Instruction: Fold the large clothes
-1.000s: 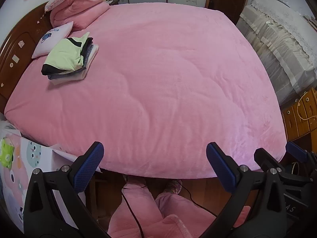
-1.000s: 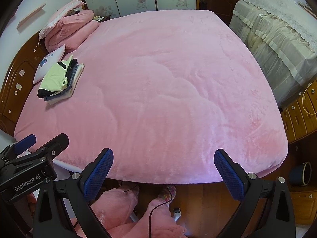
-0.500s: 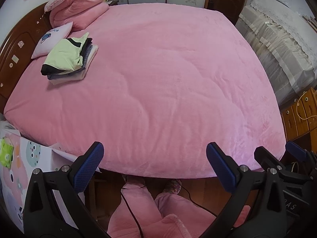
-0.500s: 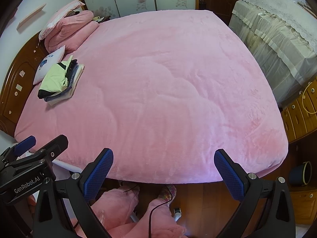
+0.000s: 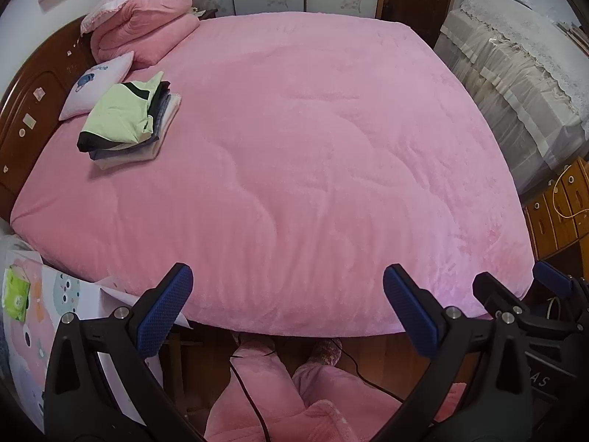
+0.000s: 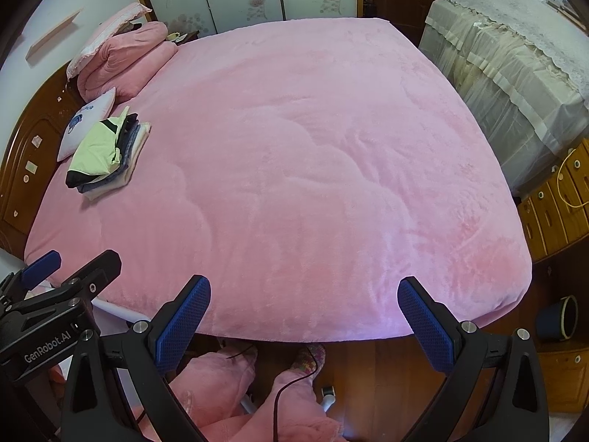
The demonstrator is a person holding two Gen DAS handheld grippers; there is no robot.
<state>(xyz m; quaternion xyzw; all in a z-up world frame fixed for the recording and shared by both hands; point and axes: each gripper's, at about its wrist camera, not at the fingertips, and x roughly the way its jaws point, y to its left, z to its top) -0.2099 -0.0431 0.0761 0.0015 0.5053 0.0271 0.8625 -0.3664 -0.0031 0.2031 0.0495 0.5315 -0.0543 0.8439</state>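
A stack of folded clothes [image 5: 129, 121], pale green and black on top of grey and white, lies at the far left of the pink bed [image 5: 313, 169]; it also shows in the right wrist view [image 6: 106, 154]. My left gripper [image 5: 287, 305] is open and empty, held above the bed's near edge. My right gripper [image 6: 303, 316] is open and empty beside it, also at the near edge. The left gripper's side [image 6: 59, 294] shows at the right wrist view's left. No unfolded garment is in view.
A folded pink quilt [image 5: 143, 33] with pillows [image 5: 99, 84] sits by the wooden headboard [image 5: 25, 118]. A lace-covered cabinet [image 5: 515, 73] and wooden drawers [image 5: 559, 206] stand right of the bed. The person's pink-trousered legs [image 5: 276, 386] and a cable are below.
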